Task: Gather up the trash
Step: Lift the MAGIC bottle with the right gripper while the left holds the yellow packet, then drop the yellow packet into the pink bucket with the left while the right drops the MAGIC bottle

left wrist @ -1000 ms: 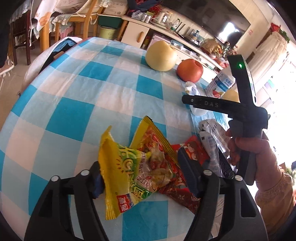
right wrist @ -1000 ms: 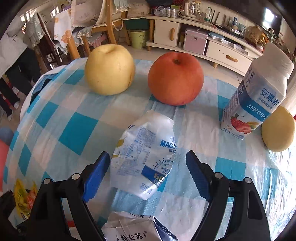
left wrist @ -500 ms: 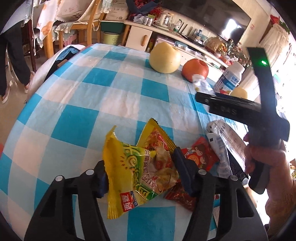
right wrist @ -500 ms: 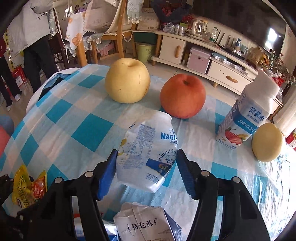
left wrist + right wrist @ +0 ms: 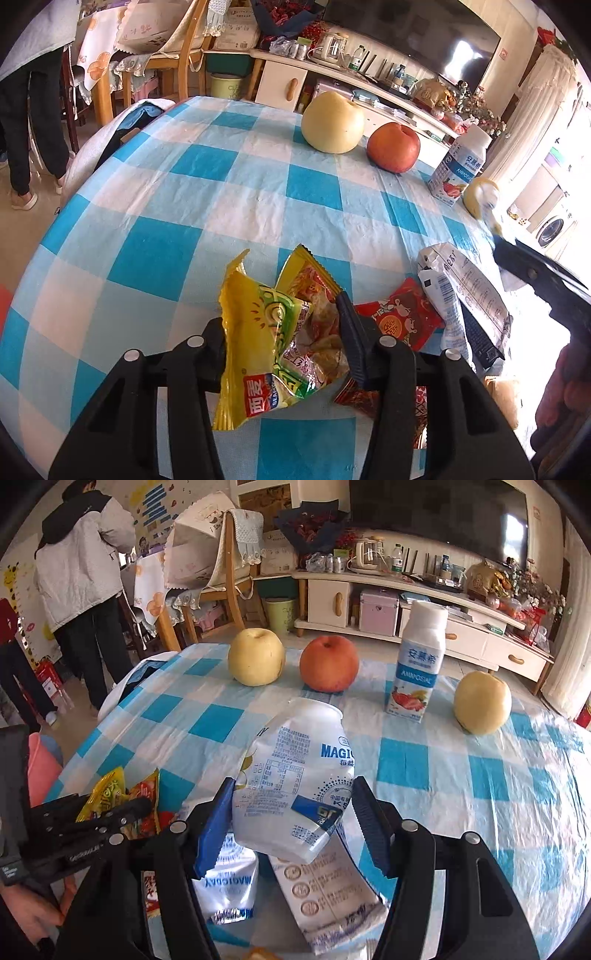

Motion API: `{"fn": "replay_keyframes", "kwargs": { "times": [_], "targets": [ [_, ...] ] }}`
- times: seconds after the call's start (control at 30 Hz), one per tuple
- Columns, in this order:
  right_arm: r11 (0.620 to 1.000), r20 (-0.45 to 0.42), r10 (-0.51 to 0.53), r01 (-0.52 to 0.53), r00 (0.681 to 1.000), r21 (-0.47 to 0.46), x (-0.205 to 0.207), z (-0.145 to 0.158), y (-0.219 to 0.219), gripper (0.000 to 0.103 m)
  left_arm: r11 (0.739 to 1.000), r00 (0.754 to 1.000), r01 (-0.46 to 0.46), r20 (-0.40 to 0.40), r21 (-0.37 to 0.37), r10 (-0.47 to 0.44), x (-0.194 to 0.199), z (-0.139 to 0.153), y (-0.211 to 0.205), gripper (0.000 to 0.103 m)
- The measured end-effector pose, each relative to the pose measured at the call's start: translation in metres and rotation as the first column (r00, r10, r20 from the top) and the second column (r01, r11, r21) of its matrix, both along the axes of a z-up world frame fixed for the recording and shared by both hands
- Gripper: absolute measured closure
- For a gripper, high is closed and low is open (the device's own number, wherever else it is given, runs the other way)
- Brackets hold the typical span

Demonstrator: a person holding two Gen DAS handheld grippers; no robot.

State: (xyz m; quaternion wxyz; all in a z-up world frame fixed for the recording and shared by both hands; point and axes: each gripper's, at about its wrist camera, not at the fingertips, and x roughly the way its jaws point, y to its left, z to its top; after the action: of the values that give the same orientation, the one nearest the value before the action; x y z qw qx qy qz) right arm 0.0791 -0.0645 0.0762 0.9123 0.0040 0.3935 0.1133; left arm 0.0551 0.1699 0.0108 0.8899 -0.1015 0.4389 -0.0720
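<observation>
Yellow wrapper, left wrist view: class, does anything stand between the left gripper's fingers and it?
Nothing visible. The yellow wrapper already sits between the left gripper's fingers, whose jaws have just been closing on it, bunched with a second wrapper.

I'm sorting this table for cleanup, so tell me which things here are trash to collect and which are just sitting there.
Trash:
yellow snack wrapper
red snack wrapper
crushed white bottle
flattened milk carton

Just sitting there:
yellow pear
red apple
upright yogurt drink bottle
second pear
</observation>
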Motion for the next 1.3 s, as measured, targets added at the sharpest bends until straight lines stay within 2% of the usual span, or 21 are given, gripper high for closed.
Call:
{"fn": "replay_keyframes", "kwargs": {
  "times": [0.17,0.4,0.7,0.83,0.93,1.03,1.17,1.3],
  "targets": [
    [0.998,-0.006,-0.017,0.017,1.0,0.053,-0.037,0.002,-0.009,0.039,1.0,1.0,-0.013,0.019,-0.012,0.013,-0.006,0.003,0.003,0.057],
    [0.997,-0.01,-0.006,0.007,1.0,0.077,-0.076,0.002,-0.003,0.039,0.998,0.999,-0.038,0.036,-0.051,0.04,-0.016,0.007,0.013,0.059],
    [0.993,0.0,-0.003,0.003,1.0,0.119,-0.104,0.013,0.006,0.039,0.991,0.992,-0.084,0.087,-0.104,0.094,-0.038,0.027,0.039,0.06],
    [0.993,0.003,0.026,-0.026,1.0,0.118,-0.11,0.018,0.023,0.039,0.984,0.978,-0.133,0.143,-0.117,0.15,-0.055,0.046,0.059,0.06],
    [0.99,0.003,0.06,-0.06,0.998,0.124,-0.113,0.022,0.041,0.039,0.971,0.958,-0.196,0.184,-0.136,0.219,-0.069,0.06,0.081,0.06],
    [0.986,0.009,0.112,-0.112,0.994,0.121,-0.116,0.03,0.066,0.039,0.946,0.925,-0.284,0.214,-0.158,0.314,-0.084,0.072,0.112,0.06],
    [0.97,0.017,0.214,-0.215,0.977,0.112,-0.117,0.04,0.111,0.039,0.887,0.855,-0.425,0.24,-0.181,0.459,-0.109,0.084,0.156,0.06],
    [0.941,0.033,0.322,-0.324,0.946,0.102,-0.116,0.053,0.164,0.039,0.815,0.77,-0.547,0.269,-0.19,0.579,-0.134,0.093,0.198,0.06]
  ]
}}
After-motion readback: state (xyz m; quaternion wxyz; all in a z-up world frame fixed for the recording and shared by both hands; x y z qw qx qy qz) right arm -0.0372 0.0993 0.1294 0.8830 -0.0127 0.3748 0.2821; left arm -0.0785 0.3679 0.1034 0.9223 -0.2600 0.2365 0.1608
